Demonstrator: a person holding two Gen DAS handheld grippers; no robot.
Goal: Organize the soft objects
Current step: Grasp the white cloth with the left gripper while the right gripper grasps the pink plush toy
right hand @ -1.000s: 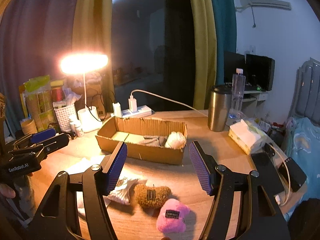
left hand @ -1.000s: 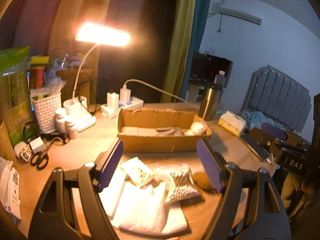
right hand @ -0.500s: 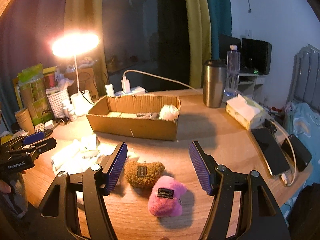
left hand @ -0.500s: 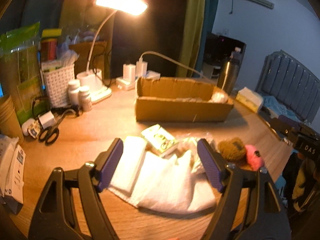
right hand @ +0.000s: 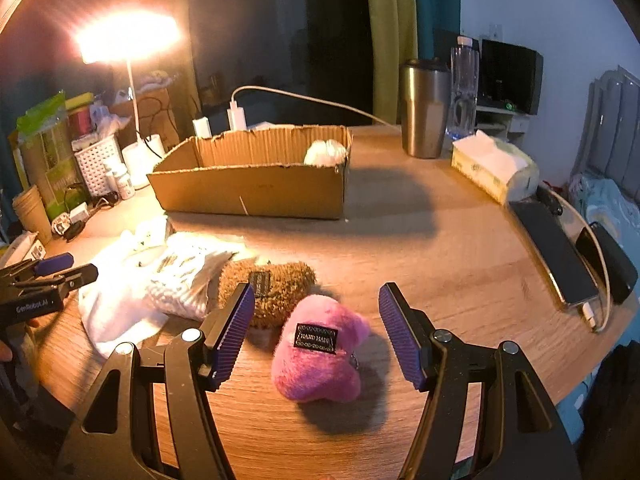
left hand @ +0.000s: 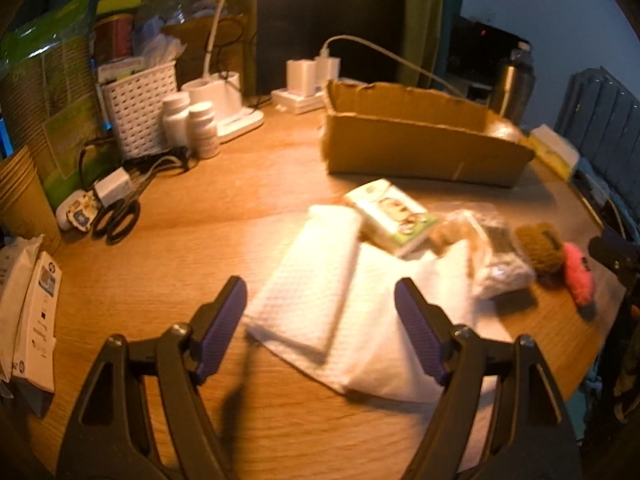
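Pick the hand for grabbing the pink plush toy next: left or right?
Right. The open right tool already frames the fuzzy pink plush toy. The left tool hangs open above the folded white cloths, with the toy at that view's far edge.

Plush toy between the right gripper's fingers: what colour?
Pink plush toy, with a black label; clearest in the right wrist view.

Glaring desk lamp [right hand: 127,38], blurred fisheye edges
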